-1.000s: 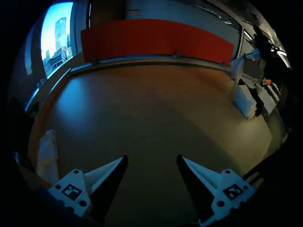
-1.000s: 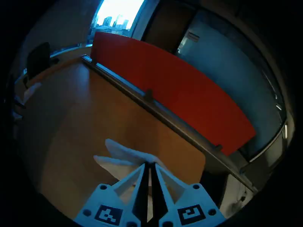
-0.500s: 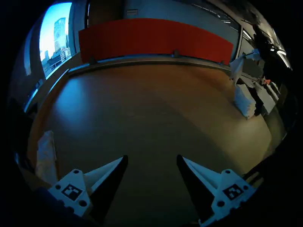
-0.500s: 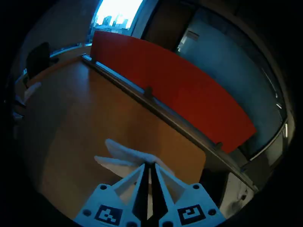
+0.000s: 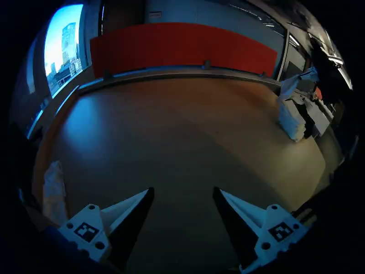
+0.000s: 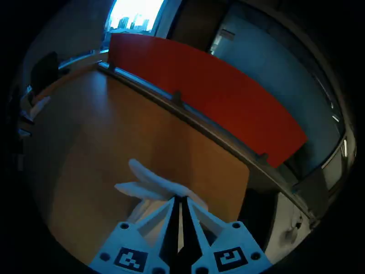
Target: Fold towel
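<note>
My right gripper (image 6: pixel 181 208) is shut on a fold of the white towel (image 6: pixel 148 181), whose loose end fans out ahead of the fingertips over the wooden table (image 6: pixel 91 137). In the left gripper view the same towel (image 5: pixel 290 119) hangs as a white bundle at the table's far right edge, with the other gripper (image 5: pixel 318 118) dim behind it. My left gripper (image 5: pixel 182 197) is open, low over the bare table (image 5: pixel 182 132), with nothing between its fingers.
A second white cloth (image 5: pixel 52 192) lies bunched at the table's left edge. A red divider panel (image 5: pixel 182 48) with a metal rail runs along the table's far side. A window (image 5: pixel 61 50) and a dark chair (image 6: pixel 45 68) stand beyond.
The right gripper has tilted slightly with the towel still pinched; the towel's loose end sits a little lower. The left gripper has drifted slightly and stays open.
</note>
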